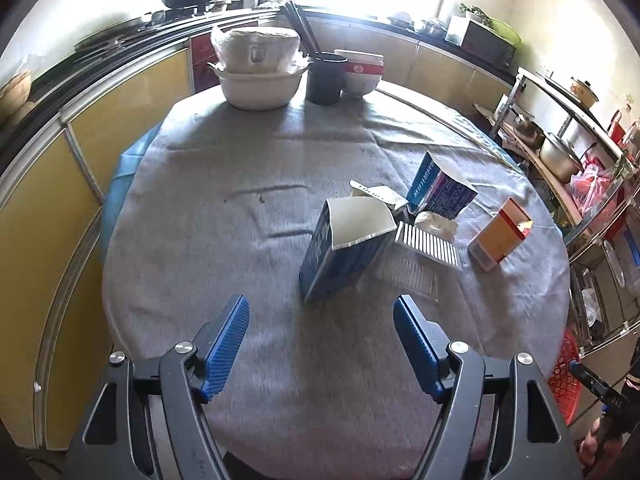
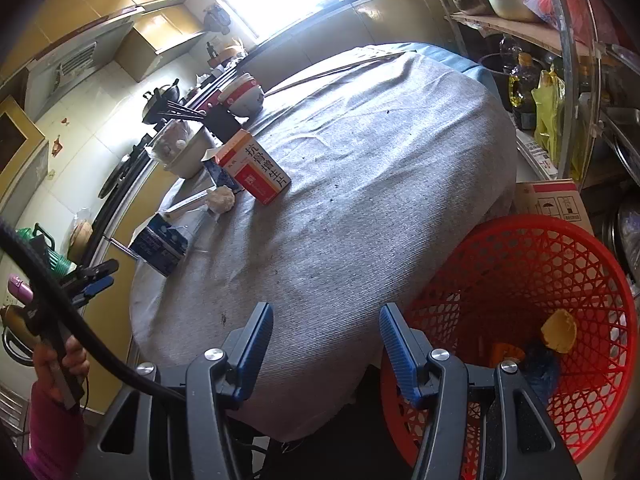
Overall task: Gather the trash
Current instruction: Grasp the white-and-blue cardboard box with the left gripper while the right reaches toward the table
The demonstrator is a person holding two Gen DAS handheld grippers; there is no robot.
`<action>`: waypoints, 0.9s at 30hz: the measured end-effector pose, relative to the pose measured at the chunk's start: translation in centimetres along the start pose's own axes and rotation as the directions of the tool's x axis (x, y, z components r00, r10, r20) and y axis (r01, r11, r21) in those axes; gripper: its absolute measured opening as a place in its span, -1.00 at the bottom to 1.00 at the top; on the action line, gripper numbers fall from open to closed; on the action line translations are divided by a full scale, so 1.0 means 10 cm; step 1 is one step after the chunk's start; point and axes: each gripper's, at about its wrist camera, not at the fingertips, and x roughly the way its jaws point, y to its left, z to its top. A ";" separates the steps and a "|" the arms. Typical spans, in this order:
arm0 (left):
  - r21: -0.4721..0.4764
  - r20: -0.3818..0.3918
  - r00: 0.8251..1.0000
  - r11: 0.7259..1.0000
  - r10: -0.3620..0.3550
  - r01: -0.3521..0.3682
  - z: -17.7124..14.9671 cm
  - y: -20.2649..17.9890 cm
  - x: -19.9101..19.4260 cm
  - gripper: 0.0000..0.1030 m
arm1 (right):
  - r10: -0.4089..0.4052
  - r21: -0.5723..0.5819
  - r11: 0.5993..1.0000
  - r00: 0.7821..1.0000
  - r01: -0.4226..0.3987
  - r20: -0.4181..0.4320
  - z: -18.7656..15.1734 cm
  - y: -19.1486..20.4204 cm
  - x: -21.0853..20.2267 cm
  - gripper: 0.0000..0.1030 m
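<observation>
Bowls (image 1: 262, 80) crowd the surface's (image 1: 224, 216) far edge. Torn blue carton (image 1: 344, 248) stands just ahead of the released left claw (image 1: 320, 344); released right claw (image 2: 326, 344) hovers beside the red basket (image 2: 520, 240).

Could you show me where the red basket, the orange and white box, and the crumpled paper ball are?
red basket (image 2: 520, 248): right wrist view, on its far rim.
orange and white box (image 2: 256, 168): right wrist view, on the printed top face.
crumpled paper ball (image 2: 221, 199): right wrist view, on its middle.

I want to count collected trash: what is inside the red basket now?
Inside the red basket lie a yellow piece, something orange and something blue; the right tool hides part of the bottom.
</observation>
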 end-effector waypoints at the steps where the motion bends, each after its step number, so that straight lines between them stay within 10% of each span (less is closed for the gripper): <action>1: 0.005 -0.004 1.000 1.000 0.000 0.000 0.02 0.00 0.05 0.46 | -0.001 0.003 1.000 1.000 0.001 -0.001 0.00 -0.01 0.00 0.16; 27: -0.140 -0.040 0.999 0.990 -0.034 0.028 0.28 -0.20 0.60 0.46 | 0.042 -0.049 0.998 0.996 -0.046 -0.076 -0.05 0.23 0.33 0.16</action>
